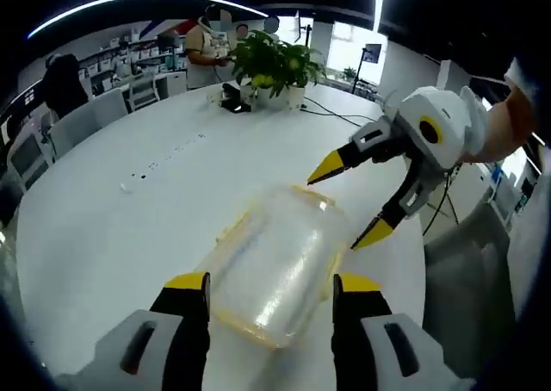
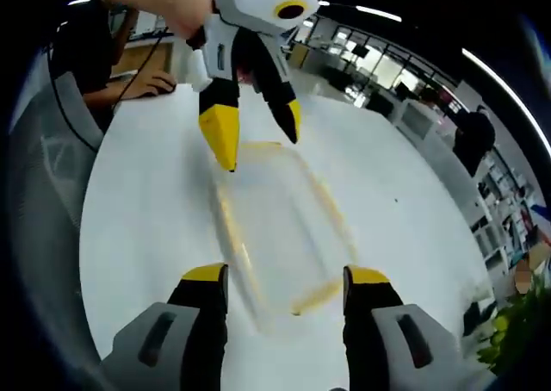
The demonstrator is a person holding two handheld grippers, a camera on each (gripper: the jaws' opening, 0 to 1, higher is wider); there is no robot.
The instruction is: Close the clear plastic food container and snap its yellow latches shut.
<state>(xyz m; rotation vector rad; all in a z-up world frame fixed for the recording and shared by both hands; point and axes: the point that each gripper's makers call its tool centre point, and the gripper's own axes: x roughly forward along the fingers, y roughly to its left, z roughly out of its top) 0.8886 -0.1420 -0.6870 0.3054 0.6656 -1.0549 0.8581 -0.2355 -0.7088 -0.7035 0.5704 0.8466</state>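
A clear plastic food container (image 1: pixel 277 262) with yellow latches lies on the white table (image 1: pixel 129 227), its lid on top. My left gripper (image 1: pixel 271 286) is open, its yellow-tipped jaws straddling the container's near end. My right gripper (image 1: pixel 346 203) comes in from the right, open, jaws spread around the container's far right corner. In the right gripper view the container (image 2: pixel 280 227) is blurred; my right gripper (image 2: pixel 284 281) stands open at its near end, and my left gripper (image 2: pixel 256 133) hangs open over its far end. I cannot tell whether the latches are snapped.
A potted green plant (image 1: pixel 275 68) stands at the far side of the table beside a dark object with cables. Office chairs (image 1: pixel 86 120) ring the left edge. A person (image 1: pixel 204 51) stands behind the plant. A grey chair (image 2: pixel 52 150) sits at the table's left edge.
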